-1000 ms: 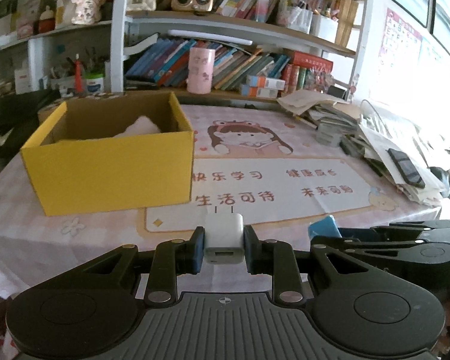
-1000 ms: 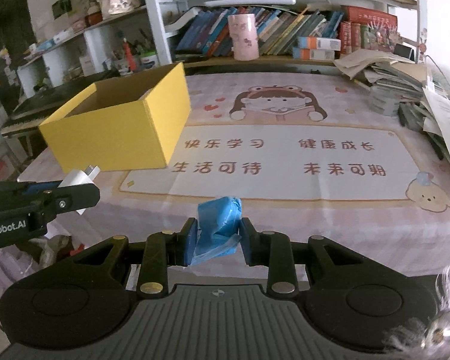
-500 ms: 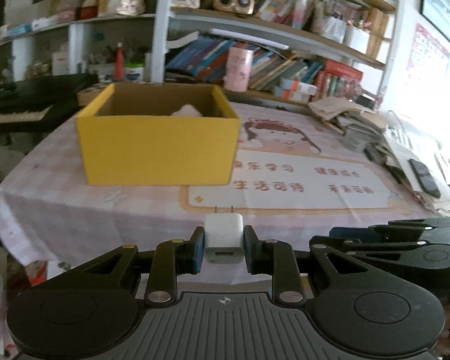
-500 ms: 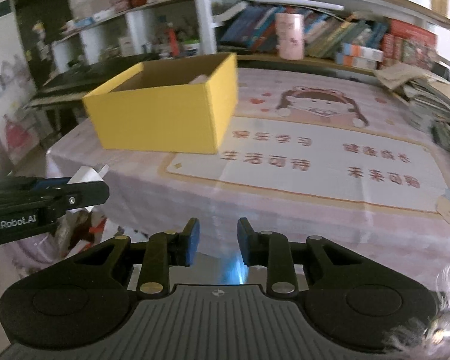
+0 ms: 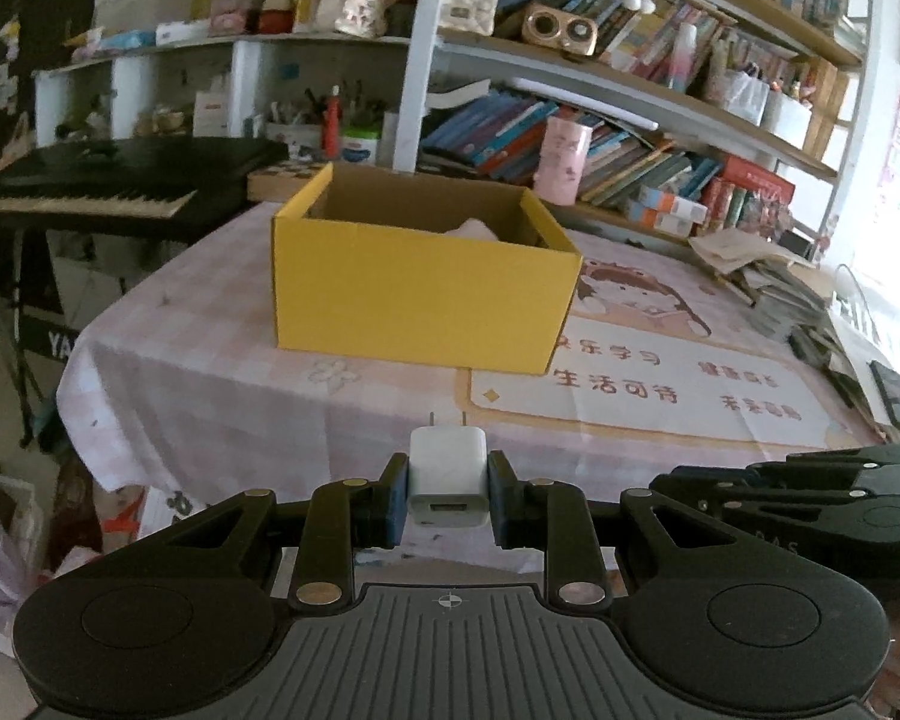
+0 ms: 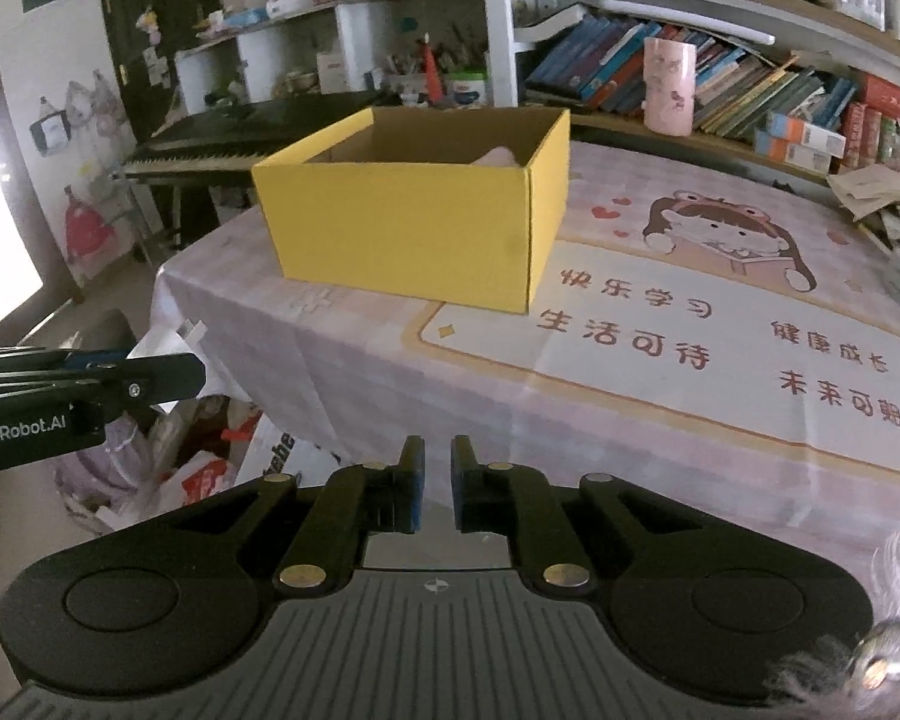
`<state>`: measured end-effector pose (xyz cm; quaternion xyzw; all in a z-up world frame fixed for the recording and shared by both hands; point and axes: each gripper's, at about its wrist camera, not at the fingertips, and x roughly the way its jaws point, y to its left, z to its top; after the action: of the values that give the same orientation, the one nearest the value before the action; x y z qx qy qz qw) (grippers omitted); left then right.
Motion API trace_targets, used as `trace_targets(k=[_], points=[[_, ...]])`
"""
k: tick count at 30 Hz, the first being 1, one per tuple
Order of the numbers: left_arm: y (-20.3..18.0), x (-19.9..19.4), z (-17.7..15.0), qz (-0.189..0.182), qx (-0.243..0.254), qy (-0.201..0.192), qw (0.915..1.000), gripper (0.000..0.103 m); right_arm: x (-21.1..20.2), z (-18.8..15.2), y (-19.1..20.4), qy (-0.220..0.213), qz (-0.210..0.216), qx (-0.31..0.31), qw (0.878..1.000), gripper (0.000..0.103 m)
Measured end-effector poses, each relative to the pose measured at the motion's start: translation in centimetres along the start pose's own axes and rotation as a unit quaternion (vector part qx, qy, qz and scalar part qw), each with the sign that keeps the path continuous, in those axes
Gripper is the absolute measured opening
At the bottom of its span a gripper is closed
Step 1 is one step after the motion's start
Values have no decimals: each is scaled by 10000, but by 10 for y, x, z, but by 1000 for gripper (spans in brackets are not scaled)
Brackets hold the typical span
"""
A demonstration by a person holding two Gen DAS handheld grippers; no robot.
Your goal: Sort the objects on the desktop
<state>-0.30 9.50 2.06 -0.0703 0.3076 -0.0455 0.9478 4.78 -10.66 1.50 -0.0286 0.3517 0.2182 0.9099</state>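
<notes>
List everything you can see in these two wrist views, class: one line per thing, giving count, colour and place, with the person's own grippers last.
Cardboard box: one, yellow, open-topped, on the table's left part, something pale inside.
Charger plug: one, white, clamped between the left gripper's fingers.
Table mat: one, pale with a cartoon girl and red characters, beside the box.
Tablecloth: one, pink check, covering the table.
Cup: one, pink, on the lower shelf behind the table.
Keyboard: one, black, left of the table.
Paper pile: one, pale, table's right edge.
Books: many, mixed colours, on the shelves.
Left gripper: one, black, shut on the plug.
Right gripper: one, black, holding nothing, narrow gap between fingers.
</notes>
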Motion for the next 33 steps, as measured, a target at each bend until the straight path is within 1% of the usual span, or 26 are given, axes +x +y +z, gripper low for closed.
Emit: trace_targets(k=[5,8,11,14,17,19,20,21,23,25,29,32,33], points=[[7,-2,0,128,-131,-70,9998,25,4,-1,3,92,73,-126,9999,8],[15,-8,-2,359,-345,-154,9986,25,11,2,7,259,208,-317,9989,8],[26,-18,-7,675,-722,-223,9948,25,20,5,15,423,463,-657,9959,8],[36,-29,-13,1111,-1066,-296,9876,25,34,8,25,597,815,-1043,9894,8],[44,-42,-18,1633,-1461,-359,9750,25,47,12,39,755,1286,-1481,9777,8],[47,-52,-24,2048,-1673,-417,9635,25,55,14,49,784,1636,-1808,9666,8],[47,-56,-26,2284,-1800,-428,9558,25,60,15,54,829,1810,-1959,9602,8],[47,-62,-29,2543,-1994,-445,9453,25,65,17,58,898,1988,-2085,9534,8],[47,-72,-34,2928,-2297,-507,9268,25,73,19,67,984,2385,-2347,9372,8],[43,-82,-40,3350,-2563,-524,9052,25,80,20,76,1009,2742,-2614,9200,8],[35,-98,-57,3992,-3004,-497,8648,25,95,16,93,1166,3362,-3001,8850,8],[28,-109,-70,4318,-3215,-471,8414,25,101,5,106,1315,3681,-3285,8598,8],[25,-112,-75,4408,-3305,-432,8334,25,101,1,110,1361,3759,-3347,8533,8]])
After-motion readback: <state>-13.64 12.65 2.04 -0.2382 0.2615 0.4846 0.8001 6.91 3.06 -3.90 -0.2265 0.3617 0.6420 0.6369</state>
